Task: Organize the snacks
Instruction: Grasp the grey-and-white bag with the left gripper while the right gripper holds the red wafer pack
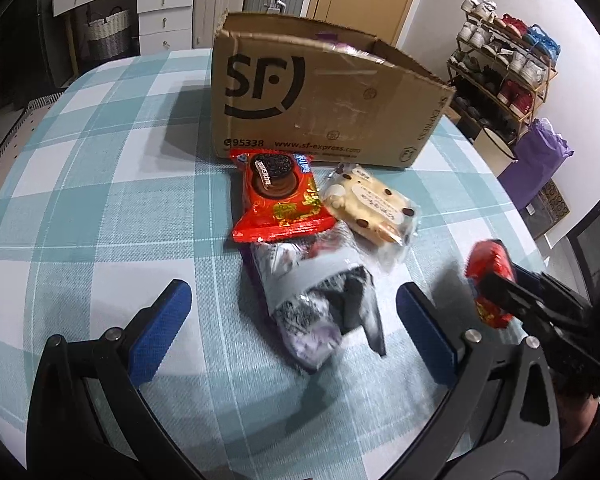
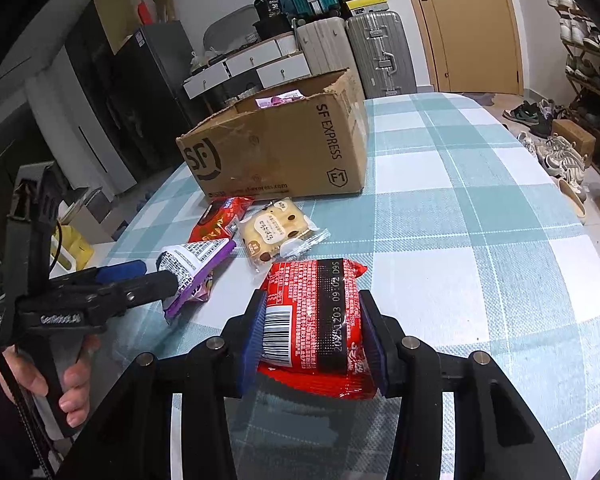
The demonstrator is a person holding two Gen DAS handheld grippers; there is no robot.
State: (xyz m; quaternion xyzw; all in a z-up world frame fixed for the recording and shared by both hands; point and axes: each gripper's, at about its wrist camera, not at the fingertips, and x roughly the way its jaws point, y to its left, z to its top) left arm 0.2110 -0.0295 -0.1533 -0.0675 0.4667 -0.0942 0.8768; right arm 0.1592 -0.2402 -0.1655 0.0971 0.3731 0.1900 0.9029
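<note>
Checkered bench [image 2: 480, 208]: right tool [image 2: 314, 334] clamps red snack pack [image 2: 320, 320] above it, left tool [image 1: 292, 312] gapes around purple pouch [image 1: 316, 312]; crinkly wrappers may slip short of cardboard box [image 2: 284, 148].

My left wrist camera looks low and close across the surface [image 1: 100, 200] toward the cardboard box [image 1: 320, 96]. My right wrist camera sits further right, angled left toward that box [image 2: 284, 148]. Both share the box and the loose snacks before it.
</note>
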